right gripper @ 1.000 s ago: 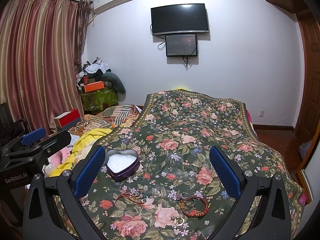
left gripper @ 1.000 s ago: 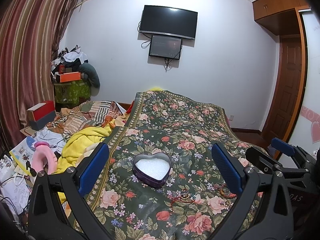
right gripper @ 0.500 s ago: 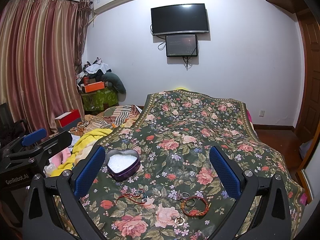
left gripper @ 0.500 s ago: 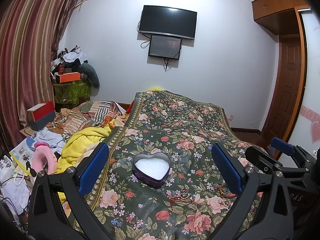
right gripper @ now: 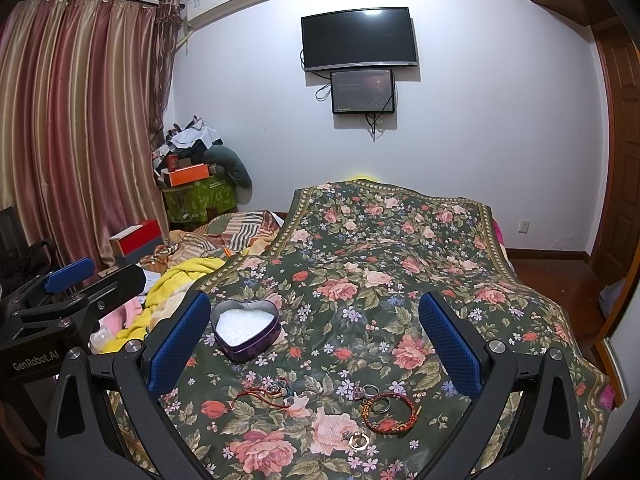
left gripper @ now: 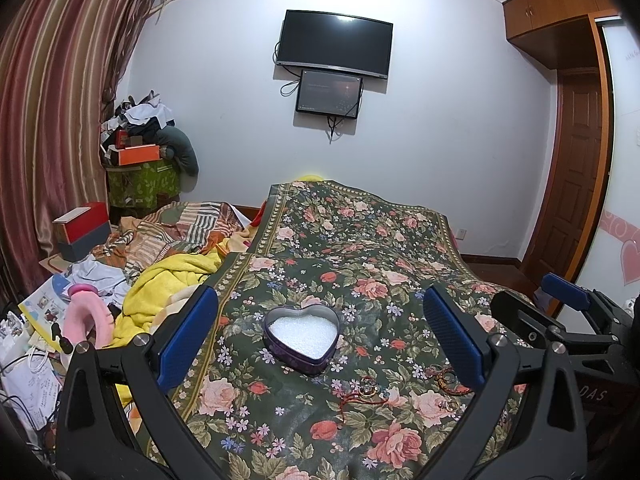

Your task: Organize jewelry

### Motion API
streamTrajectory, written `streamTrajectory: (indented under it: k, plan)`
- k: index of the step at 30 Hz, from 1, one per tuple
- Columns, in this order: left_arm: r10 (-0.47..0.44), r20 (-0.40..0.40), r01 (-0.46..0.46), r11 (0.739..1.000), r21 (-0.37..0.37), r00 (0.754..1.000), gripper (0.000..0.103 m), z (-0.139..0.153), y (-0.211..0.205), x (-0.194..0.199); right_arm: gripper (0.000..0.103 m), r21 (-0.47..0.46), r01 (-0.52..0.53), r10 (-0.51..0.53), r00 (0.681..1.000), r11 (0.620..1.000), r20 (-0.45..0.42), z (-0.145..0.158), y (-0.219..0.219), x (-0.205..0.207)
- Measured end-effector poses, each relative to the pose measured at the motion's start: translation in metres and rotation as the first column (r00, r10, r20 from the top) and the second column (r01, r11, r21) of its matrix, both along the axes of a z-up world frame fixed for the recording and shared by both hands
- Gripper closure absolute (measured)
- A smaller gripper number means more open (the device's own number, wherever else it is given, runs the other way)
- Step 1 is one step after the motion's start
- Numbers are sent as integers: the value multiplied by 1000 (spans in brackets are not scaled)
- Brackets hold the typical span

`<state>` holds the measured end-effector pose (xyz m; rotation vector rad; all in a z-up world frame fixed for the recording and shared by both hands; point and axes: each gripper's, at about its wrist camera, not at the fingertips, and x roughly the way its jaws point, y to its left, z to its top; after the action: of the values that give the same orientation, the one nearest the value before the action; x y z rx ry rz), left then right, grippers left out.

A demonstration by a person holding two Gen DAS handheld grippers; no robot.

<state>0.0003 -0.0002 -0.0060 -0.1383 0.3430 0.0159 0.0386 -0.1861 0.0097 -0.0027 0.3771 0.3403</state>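
Note:
A purple heart-shaped tin (left gripper: 301,338) with white filling sits open on the floral bedspread (left gripper: 360,248); it also shows in the right wrist view (right gripper: 245,334). Jewelry lies in front of it: a red cord necklace (right gripper: 266,394), a red-and-gold bracelet (right gripper: 390,412), silver rings (right gripper: 372,391) and a gold ring (right gripper: 359,441). In the left wrist view the necklace (left gripper: 362,394) and the bracelet (left gripper: 450,384) show too. My left gripper (left gripper: 320,334) is open and empty above the tin. My right gripper (right gripper: 314,340) is open and empty above the jewelry.
A yellow blanket (left gripper: 168,284), striped bedding (left gripper: 180,232) and clutter with a pink toy (left gripper: 86,318) lie left of the bedspread. A green box with an orange box (right gripper: 192,174) stands by the curtain. A wooden door (left gripper: 576,184) is at the right.
Both views have hardly shifted. Both grippers stay open and empty, and the jewelry and tin have not moved.

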Motion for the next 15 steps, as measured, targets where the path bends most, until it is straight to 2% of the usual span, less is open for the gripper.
streamTrajectory:
  k: [15]
  plan:
    - [-20,-35,21,1000,8,999,0,-1,-3,8,0,-8,26,-26,999,1000,-18,-4,-13,4]
